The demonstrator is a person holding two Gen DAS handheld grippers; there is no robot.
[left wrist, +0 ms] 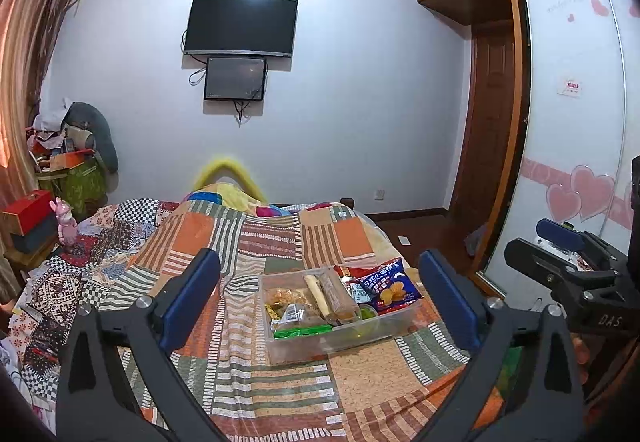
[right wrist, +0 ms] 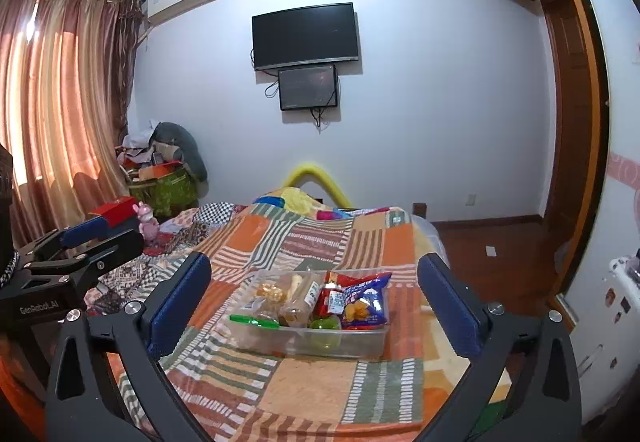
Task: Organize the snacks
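Note:
A clear plastic bin stands on the patchwork bedspread and holds several snacks. Among them are a blue chip bag, a red packet, a green wrapper, a green jelly cup and wrapped pastries. My left gripper is open, and the bin sits beyond and between its fingers, untouched. My right gripper is open too, short of the bin, with nothing in it. Each gripper also shows at the edge of the other's view.
The bed's right edge drops to a wooden floor. A sliding wardrobe stands on the right. At the left are a red box, a pink toy and a heap of bags. A TV hangs on the far wall.

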